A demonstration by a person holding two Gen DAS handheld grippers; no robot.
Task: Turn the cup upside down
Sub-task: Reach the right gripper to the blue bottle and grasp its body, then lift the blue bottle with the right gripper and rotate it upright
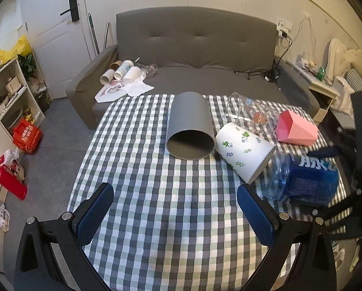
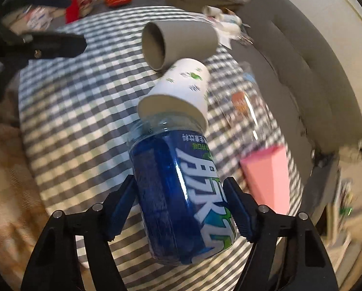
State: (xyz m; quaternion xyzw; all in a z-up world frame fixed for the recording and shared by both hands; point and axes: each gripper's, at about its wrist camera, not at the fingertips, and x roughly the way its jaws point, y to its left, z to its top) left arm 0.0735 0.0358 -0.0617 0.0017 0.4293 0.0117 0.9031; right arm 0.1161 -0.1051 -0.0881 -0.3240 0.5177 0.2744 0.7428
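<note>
My right gripper point(image 2: 178, 196) is shut on a clear plastic cup with a blue label point(image 2: 181, 189) and holds it tilted above the checked tablecloth point(image 2: 84, 111); the cup also shows in the left wrist view point(image 1: 304, 179) at the right. A white cup with green prints point(image 1: 245, 154) lies on its side beside it, and also shows in the right wrist view point(image 2: 181, 92). A grey cup point(image 1: 190, 126) lies on its side mid-table, its open mouth facing me. My left gripper point(image 1: 175, 209) is open and empty above the tablecloth point(image 1: 144, 169), nearer than the grey cup.
A clear glass with cartoon prints point(image 1: 251, 114) and a pink faceted cup point(image 1: 297, 128) lie at the table's far right. A grey sofa point(image 1: 195, 48) with several cups point(image 1: 122, 72) stands behind the table. Shelves point(image 1: 9, 92) and red items point(image 1: 26, 135) are on the floor left.
</note>
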